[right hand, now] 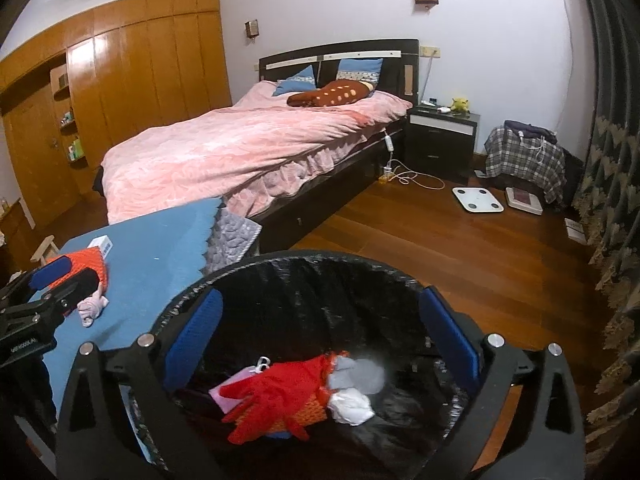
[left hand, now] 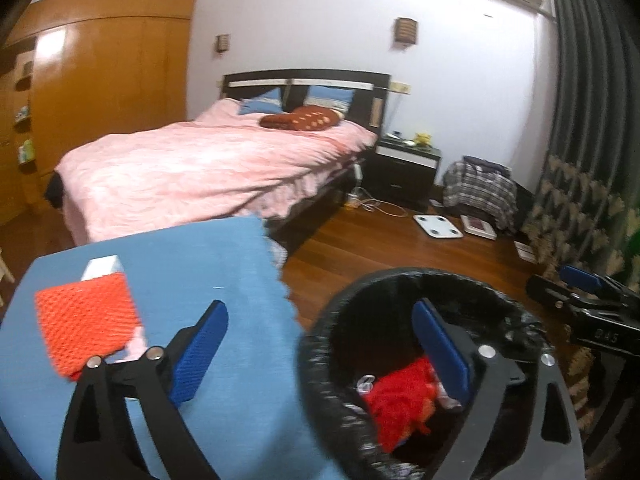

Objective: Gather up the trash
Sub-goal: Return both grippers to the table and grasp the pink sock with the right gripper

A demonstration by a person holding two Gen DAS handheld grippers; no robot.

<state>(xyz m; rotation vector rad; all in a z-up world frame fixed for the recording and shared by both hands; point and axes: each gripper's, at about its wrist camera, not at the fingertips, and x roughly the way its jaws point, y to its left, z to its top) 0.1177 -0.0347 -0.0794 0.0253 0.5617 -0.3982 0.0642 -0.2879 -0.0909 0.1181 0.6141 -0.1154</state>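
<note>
A black-lined trash bin [right hand: 280, 276] stands beside a blue-covered table [right hand: 160, 248]. In it lie a red glove [right hand: 272, 396], white crumpled paper [right hand: 352, 406] and a blurred grey-white piece [right hand: 360, 372]. My right gripper [right hand: 320, 332] is open and empty over the bin. My left gripper [left hand: 320, 344] is open and empty, straddling the table edge and the bin rim [left hand: 320, 344]. On the table lie an orange mesh piece [left hand: 88, 320], a white box [left hand: 104, 268] and a pink crumpled wad [right hand: 92, 308]. The left gripper also shows in the right wrist view [right hand: 60, 280], next to the mesh.
A bed with a pink quilt [right hand: 240, 148] stands behind the table. A black nightstand [right hand: 440, 140], a plaid-covered pile [right hand: 524, 156], scales [right hand: 476, 200] and cables lie on the wood floor [right hand: 440, 248]. Dark curtains [right hand: 612, 160] hang at the right.
</note>
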